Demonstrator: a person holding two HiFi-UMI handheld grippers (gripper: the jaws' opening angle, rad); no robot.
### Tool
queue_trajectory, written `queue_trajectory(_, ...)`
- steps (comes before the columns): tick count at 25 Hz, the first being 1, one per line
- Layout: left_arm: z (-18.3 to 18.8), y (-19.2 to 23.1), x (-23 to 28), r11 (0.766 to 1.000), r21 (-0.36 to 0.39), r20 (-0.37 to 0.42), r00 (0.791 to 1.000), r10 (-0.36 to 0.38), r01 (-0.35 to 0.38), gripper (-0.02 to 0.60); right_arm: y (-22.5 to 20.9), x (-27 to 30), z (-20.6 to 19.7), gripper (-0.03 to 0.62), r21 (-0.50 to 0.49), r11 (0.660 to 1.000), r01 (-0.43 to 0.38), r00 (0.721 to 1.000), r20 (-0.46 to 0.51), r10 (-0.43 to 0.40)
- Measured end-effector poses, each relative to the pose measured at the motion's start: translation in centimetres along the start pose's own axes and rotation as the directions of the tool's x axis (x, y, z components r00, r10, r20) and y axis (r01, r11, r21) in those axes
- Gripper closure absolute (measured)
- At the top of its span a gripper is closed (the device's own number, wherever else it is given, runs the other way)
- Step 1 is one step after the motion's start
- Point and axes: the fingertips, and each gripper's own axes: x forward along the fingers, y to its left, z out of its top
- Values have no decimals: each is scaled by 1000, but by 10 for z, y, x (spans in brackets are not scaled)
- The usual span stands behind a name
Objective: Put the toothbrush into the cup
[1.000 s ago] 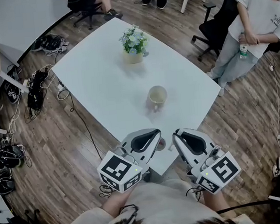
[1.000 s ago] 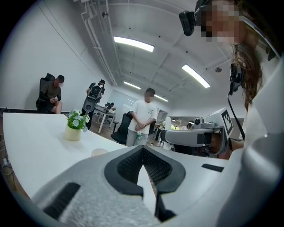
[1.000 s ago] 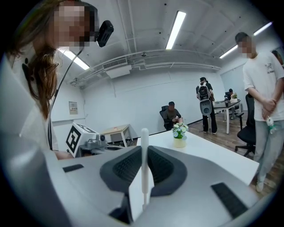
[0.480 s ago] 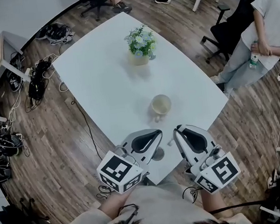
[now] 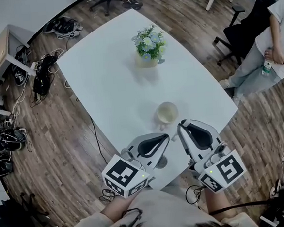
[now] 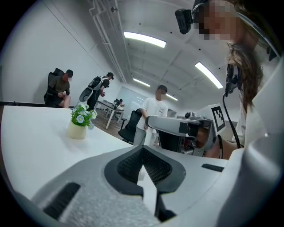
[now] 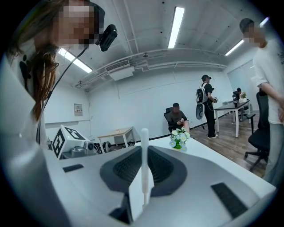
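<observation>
1. The right gripper (image 7: 144, 153) has its jaws pressed together on the toothbrush (image 7: 144, 137). It is a thin white stick pinched between the dark ribbed pads (image 7: 124, 166).
2. The toothbrush stands upright in the clamp, and its rounded top pokes out just past the jaw tips. The part below the pads is hidden, so which end is gripped cannot be told.
3. The left gripper (image 6: 143, 150) has its jaws together at the tips, with nothing caught between them.
4. From the head view the left gripper (image 5: 164, 139) and the right gripper (image 5: 181, 126) sit side by side over the near edge of the table (image 5: 110, 83). Their jaws point away from the person.
5. The cup (image 5: 167, 113) stands upright on the table just ahead of both pairs of jaws. It is nearer the right jaws and slightly to their left, and it touches neither gripper. It looks empty.
6. Further beyond the jaws, well past the cup, is a pot of flowers (image 5: 149, 45). It also shows ahead and to the left of the left jaws (image 6: 80, 122) and ahead and just right of the right jaws (image 7: 179, 138).
7. The right gripper (image 6: 177, 126) appears off to the right of the left jaws.
8. A person (image 5: 274, 44) is beyond the table's right side.
</observation>
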Motion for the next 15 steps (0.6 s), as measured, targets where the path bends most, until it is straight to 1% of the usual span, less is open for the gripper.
queue_trajectory(15, 1, 21, 7, 998, -32, -13, 998, 58, -58, 575, -27, 28, 5, 543, -4, 1000, -29, 1000, 8, 29)
